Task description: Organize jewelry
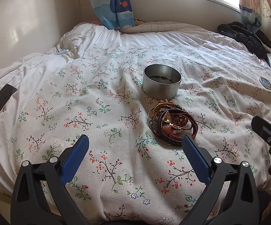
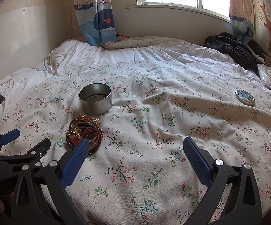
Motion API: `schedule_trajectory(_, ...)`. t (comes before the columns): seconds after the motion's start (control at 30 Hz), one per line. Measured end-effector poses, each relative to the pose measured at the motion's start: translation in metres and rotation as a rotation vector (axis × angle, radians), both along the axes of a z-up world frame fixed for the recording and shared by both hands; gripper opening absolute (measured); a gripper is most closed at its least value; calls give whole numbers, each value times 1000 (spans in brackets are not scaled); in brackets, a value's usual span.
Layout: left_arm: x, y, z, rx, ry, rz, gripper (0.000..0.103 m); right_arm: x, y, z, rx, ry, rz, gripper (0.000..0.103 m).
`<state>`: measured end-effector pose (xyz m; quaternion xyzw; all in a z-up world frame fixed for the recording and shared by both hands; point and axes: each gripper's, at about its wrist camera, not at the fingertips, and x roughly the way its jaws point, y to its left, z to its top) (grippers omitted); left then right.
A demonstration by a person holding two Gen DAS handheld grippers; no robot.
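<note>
- A tangled pile of bracelets lay on the floral cloth spread over the bed, just in front of an open round metal tin, close to it.
- The tin's lid sat well apart, far off to the right on the same cloth.
- The left gripper hung above the cloth with its jaws spread wide, holding nothing, the pile near its right finger.
- The right gripper was likewise wide open and empty.
- A dark jacket lay heaped by the window.
</note>
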<state>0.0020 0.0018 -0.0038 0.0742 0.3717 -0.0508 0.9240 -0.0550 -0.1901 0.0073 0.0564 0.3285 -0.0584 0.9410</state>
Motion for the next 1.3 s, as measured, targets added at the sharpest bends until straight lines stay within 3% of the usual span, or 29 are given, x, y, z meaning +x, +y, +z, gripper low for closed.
schedule_trajectory(0.63,-1,1,-3,10,2,-5,95,6,0,-1,40,8,15,96)
schedule_trajectory(0.87,8,4,-3,-18,43,-20,95,30,-2,6,61,-68,2,96)
schedule_trajectory(0.93,15,10,-3,-65,57,-30,95,41,-5,1,22,-35,0,96)
schedule_trajectory(1.07,34,16,-7,-133,100,-48,95,56,-21,-11,87,44,-20,96)
schedule_trajectory(1.23,55,-2,-10,-77,85,-93,95,69,-33,-28,89,148,-44,96)
schedule_trajectory(1.3,63,-13,-15,-64,101,-133,90,69,-35,-30,87,154,-53,96)
